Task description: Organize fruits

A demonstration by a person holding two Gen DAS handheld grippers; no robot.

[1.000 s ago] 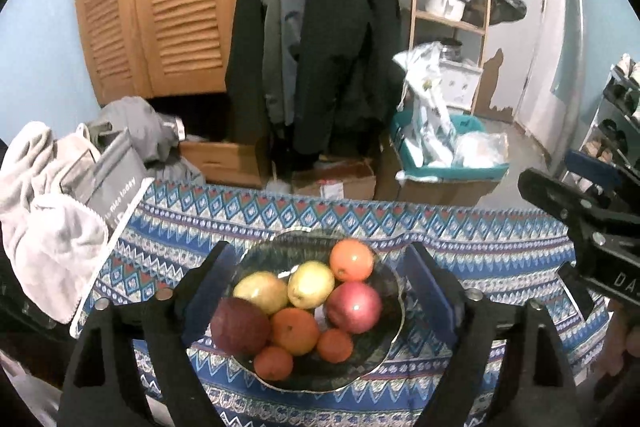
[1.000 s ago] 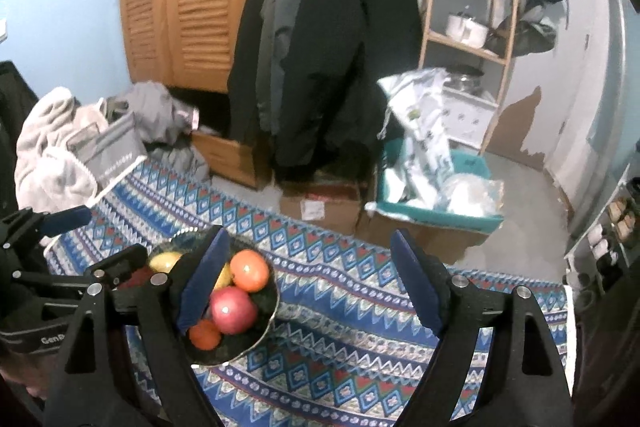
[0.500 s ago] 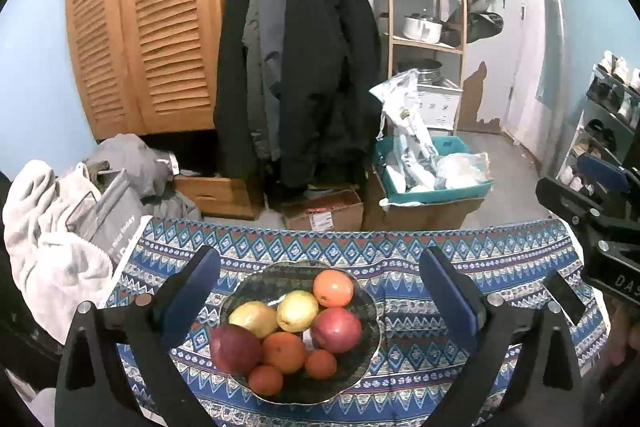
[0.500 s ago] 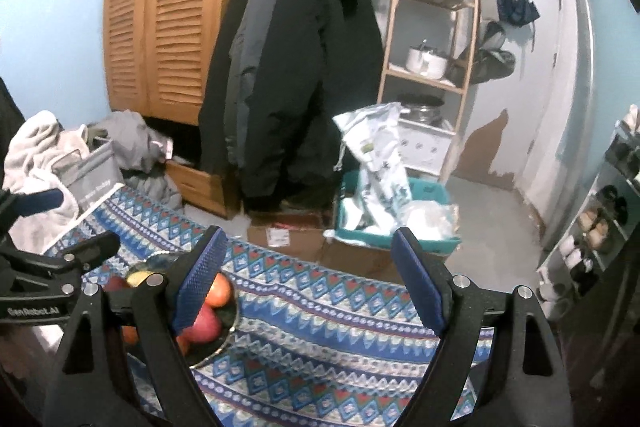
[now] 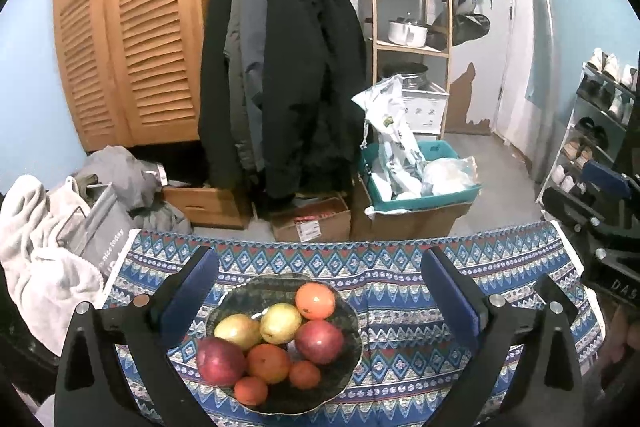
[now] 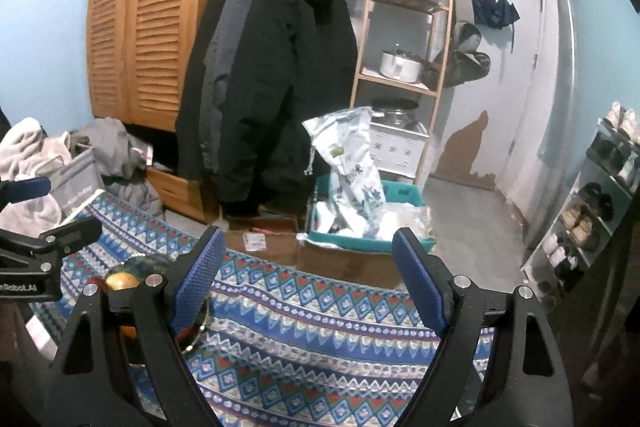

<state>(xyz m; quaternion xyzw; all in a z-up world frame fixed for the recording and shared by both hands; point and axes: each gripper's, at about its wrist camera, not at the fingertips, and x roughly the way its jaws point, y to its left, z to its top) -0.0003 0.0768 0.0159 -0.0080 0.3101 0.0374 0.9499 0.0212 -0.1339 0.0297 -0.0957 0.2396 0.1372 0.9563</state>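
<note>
Left gripper (image 5: 320, 291) wide apart over fruit bowl (image 5: 348, 371) (nothing gripped).

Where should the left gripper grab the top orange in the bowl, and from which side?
Grip the orange across its round middle, coming down from above and the far rim of the bowl. That side is bare; the yellow apple and red apple crowd its near side. The left gripper is open.

Home entryway, hung coats (image 5: 280, 67), shoe rack (image 5: 596, 131), louvered closet doors (image 5: 132, 35)

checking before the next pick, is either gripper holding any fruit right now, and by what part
Nothing is held. The left gripper and right gripper are both open and empty.
</note>
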